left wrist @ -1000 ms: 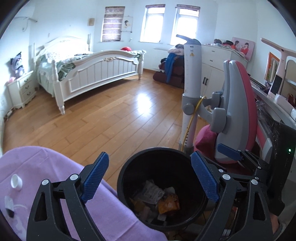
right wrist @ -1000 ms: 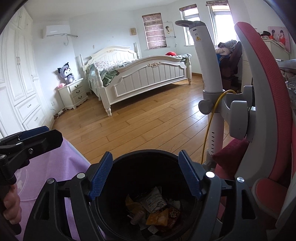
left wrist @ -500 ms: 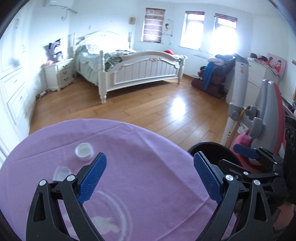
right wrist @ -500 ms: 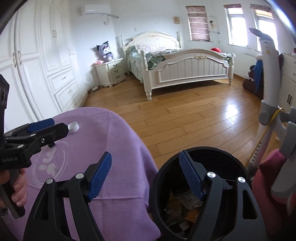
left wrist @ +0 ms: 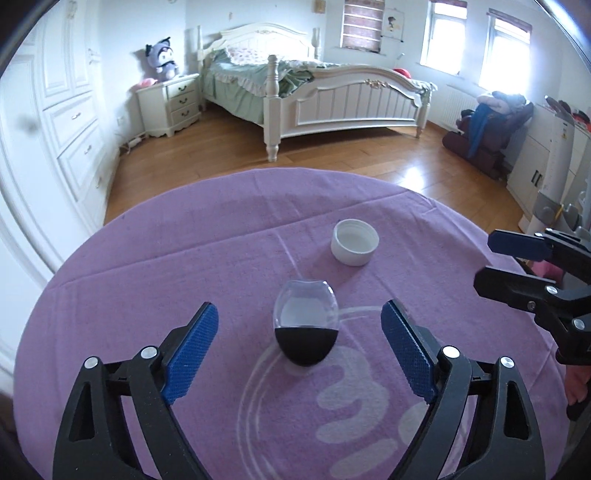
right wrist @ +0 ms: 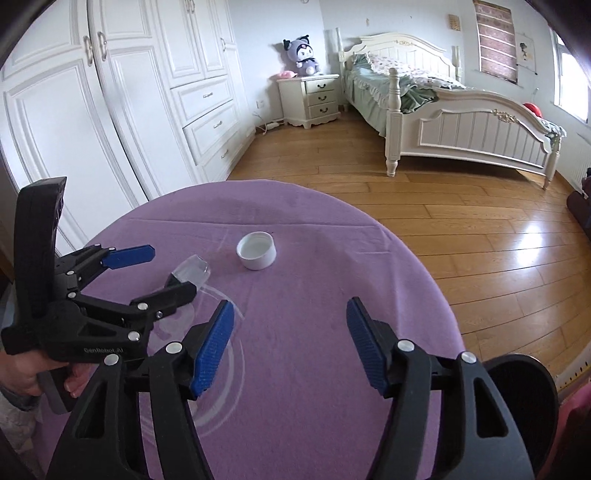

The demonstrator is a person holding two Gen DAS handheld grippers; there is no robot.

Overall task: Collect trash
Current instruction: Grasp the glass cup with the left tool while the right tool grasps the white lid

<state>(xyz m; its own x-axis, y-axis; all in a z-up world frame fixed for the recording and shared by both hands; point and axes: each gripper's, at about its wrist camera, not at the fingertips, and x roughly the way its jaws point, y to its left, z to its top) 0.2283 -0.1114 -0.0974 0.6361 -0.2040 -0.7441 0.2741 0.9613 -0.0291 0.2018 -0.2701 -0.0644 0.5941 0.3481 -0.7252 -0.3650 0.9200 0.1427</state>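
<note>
left tongs [left wrist: 299, 341] wide, straddling clear-and-black capsule [left wrist: 306, 325] on table [left wrist: 147, 280]; right tongs [right wrist: 290, 343] wide, empty, white cap [right wrist: 256, 250] well ahead.

White walls [right wrist: 388, 18] enclose a bedroom with a glossy wooden plank floor [right wrist: 461, 236] that catches a bright patch of daylight. A white bed [left wrist: 332, 92] with green bedding stands against the far wall, a white nightstand [right wrist: 316, 98] beside its head carrying a purple plush toy [right wrist: 303, 51]. Tall white built-in wardrobes [right wrist: 122, 99] with drawers line the left wall. Two bright windows [left wrist: 476, 44] sit past a blind-covered one [left wrist: 361, 24]. A dark chair heaped with clothes [left wrist: 487, 129] stands near a white cabinet [left wrist: 539, 166]. The round bench wears a purple cloth [left wrist: 184, 258].
</note>
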